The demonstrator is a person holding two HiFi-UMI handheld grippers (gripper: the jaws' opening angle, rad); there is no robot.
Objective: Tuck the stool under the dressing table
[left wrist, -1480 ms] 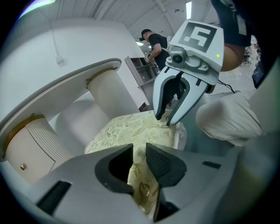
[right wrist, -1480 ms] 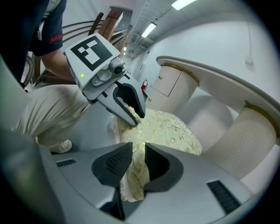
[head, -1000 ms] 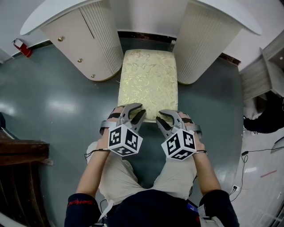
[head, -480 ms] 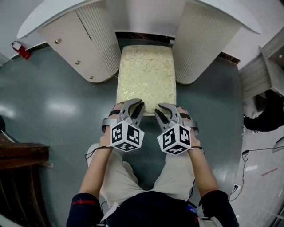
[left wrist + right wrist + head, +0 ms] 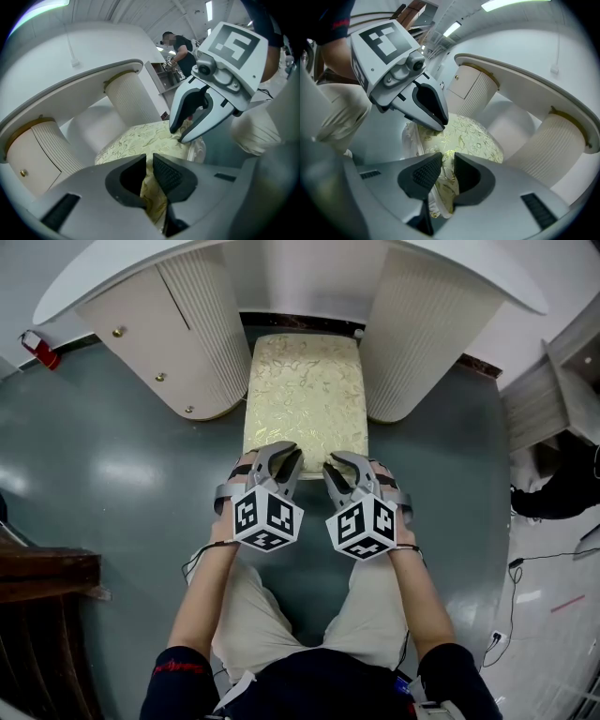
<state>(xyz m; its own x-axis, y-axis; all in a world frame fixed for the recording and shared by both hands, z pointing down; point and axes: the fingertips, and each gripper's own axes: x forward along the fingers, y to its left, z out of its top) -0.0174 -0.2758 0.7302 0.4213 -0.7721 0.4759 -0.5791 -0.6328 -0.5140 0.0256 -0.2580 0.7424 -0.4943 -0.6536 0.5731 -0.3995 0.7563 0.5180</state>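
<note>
At the near edge of the rectangular cream-and-gold brocade stool: left gripper and right gripper, side by side.
Jaws: both pairs have just been closing; each now pinches the seat's fabric rim in a narrow gap.
Hands: forearms parallel, reaching forward; grippers slant downward, marker cubes uppermost.
Stool axis: long side runs away from the person.
Stool position: far end between the ribbed pedestals of the white dressing table; near end over the grey floor.
</note>
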